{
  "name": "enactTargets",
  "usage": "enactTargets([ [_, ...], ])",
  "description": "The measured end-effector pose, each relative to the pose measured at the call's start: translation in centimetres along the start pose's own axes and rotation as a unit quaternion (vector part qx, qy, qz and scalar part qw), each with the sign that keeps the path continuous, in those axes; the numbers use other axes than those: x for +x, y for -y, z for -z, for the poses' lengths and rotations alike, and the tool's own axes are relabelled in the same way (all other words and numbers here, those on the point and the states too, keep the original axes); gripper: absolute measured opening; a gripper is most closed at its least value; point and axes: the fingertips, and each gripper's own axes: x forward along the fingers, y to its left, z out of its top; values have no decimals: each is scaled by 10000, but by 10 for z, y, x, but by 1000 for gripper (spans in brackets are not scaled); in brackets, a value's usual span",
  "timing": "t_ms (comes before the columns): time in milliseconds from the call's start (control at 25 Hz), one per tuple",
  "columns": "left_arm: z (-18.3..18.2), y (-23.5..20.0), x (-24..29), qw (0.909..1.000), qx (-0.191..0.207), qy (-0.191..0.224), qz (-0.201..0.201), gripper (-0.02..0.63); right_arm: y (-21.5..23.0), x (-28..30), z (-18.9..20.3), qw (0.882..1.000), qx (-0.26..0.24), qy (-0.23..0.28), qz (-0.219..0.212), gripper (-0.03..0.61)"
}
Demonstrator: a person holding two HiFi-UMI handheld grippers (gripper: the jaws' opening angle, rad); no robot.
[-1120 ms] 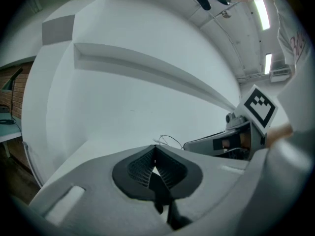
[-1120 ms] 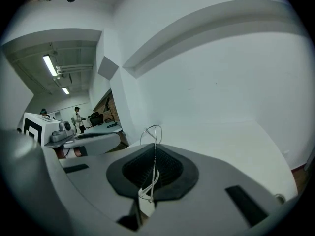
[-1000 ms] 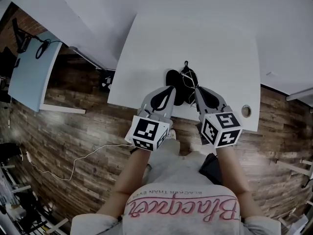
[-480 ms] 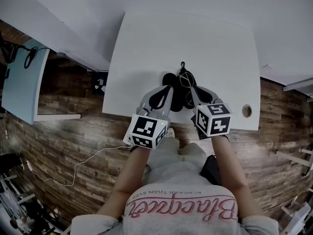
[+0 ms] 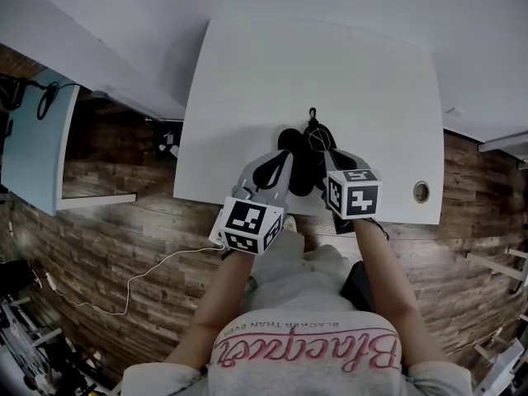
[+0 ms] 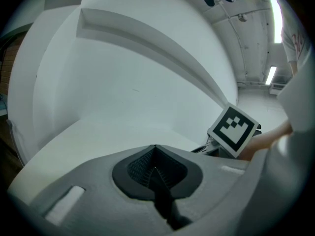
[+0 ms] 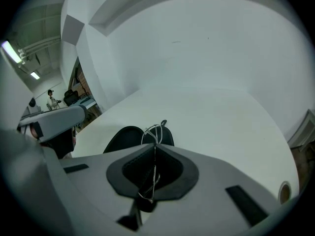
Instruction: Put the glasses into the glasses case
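A black glasses case [image 5: 294, 148] lies open near the front edge of the white table [image 5: 247, 81]. In the right gripper view the case [image 7: 127, 137] sits just beyond the jaws. Thin wire glasses [image 7: 154, 130] hang over the case, with my right gripper [image 7: 155, 146] shut on them. The head view shows those glasses [image 5: 316, 139] above the case's right half, ahead of the right gripper [image 5: 325, 149]. My left gripper [image 5: 286, 152] hovers at the case's near left side. In its own view the left gripper [image 6: 155, 149] is shut with nothing between its jaws.
A round cable hole [image 5: 421, 191] sits in the table's near right corner. The table's front edge runs just under both grippers, above the person's lap. A light blue desk [image 5: 29, 143] stands at far left on the wooden floor, where a white cable [image 5: 148, 262] lies.
My right gripper has moved forward and to the left with the glasses, closer over the case. The left gripper has hardly moved.
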Motion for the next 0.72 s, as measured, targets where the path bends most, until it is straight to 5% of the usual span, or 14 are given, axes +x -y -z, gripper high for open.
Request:
enactTargets([
  [720,8,-9,-3,9999,-37,-59,-101,3,13,18,10,9973,-371,-286,557,15],
])
